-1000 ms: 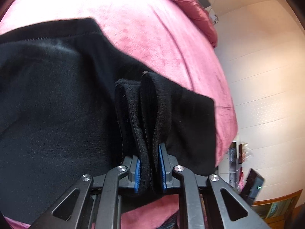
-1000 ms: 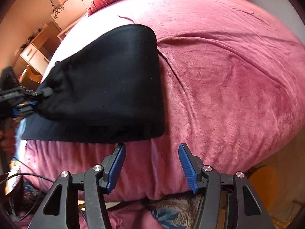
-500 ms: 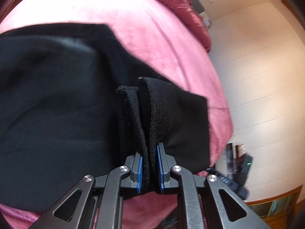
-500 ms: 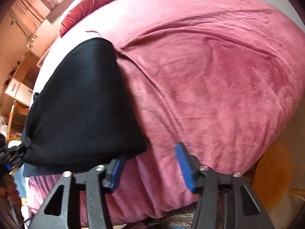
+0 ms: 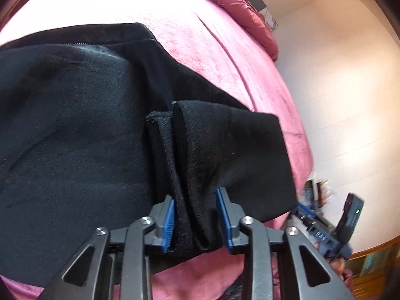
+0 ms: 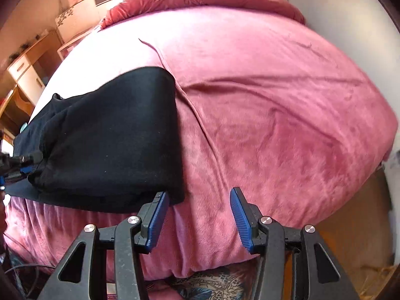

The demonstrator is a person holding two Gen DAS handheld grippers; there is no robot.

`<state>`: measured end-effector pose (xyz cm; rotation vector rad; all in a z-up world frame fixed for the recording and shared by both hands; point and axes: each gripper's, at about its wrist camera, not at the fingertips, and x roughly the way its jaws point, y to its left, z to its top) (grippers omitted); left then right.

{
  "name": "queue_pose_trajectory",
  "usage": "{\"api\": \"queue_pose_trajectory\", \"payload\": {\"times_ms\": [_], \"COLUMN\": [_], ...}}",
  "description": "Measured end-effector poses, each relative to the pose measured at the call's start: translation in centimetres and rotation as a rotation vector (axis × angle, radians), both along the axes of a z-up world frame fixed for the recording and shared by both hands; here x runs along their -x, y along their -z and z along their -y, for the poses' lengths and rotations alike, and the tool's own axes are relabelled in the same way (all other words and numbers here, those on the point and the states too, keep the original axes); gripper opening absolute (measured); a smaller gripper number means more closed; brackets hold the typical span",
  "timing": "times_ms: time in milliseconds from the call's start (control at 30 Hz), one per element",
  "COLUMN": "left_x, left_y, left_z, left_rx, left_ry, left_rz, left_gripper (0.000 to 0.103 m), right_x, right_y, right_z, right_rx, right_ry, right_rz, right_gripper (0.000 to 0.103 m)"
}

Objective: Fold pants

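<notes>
Pants [image 5: 75, 130]: black, folded, lying on the pink bed [image 6: 275, 115] near its front edge.
Left hand-held gripper [image 5: 197, 215]: jaws partly spread around a bunched fold of the pants, cloth between the pads.
Right hand-held gripper [image 6: 197, 215]: spread wide, holding nothing, just beside the pants' near corner.

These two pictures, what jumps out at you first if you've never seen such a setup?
The black pants stand out, lying folded on a wide pink bedspread that fills most of the right wrist view. In the left wrist view, the left gripper has a bunched edge of the pants between its blue-padded fingers. The right gripper hangs open at the bed's near edge, just beside the pants' corner.
</notes>
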<state>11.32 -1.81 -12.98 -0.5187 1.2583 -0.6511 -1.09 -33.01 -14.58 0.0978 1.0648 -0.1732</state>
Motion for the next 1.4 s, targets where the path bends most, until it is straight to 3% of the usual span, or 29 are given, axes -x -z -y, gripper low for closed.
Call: {"api": "queue_pose_trajectory", "payload": {"times_ms": [133,233,433,500,533,567,633,733,867,933,1067,1167,1400], "left_x": [-0.9,-1.4,-4.3,-4.8,-4.9,-4.9,-4.4,-3.7,-4.4,-4.4,-3.2,-2.7,-0.3], "left_y": [0.2,0.0,0.1,-0.1,-0.4,-0.9,-2.4,-3.9,-1.4,-0.6,-1.7,-2.6,-4.0], "left_z": [-1.3,-0.7,0.0,0.7,1.0,1.1,1.4,2.3,3.9,4.2,5.0,5.3,4.2], "left_rx": [0.062,0.064,0.061,0.048,0.035,0.017,-0.023,-0.127,-0.272,-0.274,-0.333,-0.376,-0.408], "left_ry": [-0.070,-0.090,-0.098,-0.094,-0.089,-0.083,-0.071,-0.035,-0.021,-0.038,-0.045,-0.066,-0.101], "left_rz": [-0.038,-0.039,-0.058,-0.032,-0.014,0.015,0.112,0.207,0.174,0.172,0.215,0.245,0.286], "left_gripper": [0.038,0.041,0.041,0.034,0.029,0.016,0.013,0.013,0.016,0.016,0.019,0.028,0.030], "right_x": [-0.4,0.7,0.1,-1.7,-2.7,-3.7,-5.3,-7.1,-7.2,-6.7,-6.3,-6.2,-6.0], "right_y": [0.2,0.0,-4.9,-5.1,-4.8,-4.4,-3.5,-0.6,2.1,2.5,2.7,2.7,1.8], "right_z": [-0.9,-0.6,-0.9,-1.6,-2.1,-2.5,-3.3,-3.8,-4.7,-5.5,-6.3,-6.3,-6.6], "right_rx": [0.084,0.107,0.018,-0.016,-0.028,-0.036,-0.045,-0.114,-0.075,-0.019,0.034,0.028,0.036], "right_ry": [-0.167,-0.192,-0.166,-0.168,-0.173,-0.181,-0.176,-0.169,-0.164,-0.187,-0.196,-0.192,-0.197], "right_rz": [-0.104,-0.133,0.027,0.057,0.061,0.059,0.049,0.002,-0.041,-0.019,-0.006,-0.005,-0.007], "right_gripper": [0.055,0.055,0.056,0.057,0.057,0.057,0.057,0.057,0.060,0.061,0.063,0.064,0.066]}}
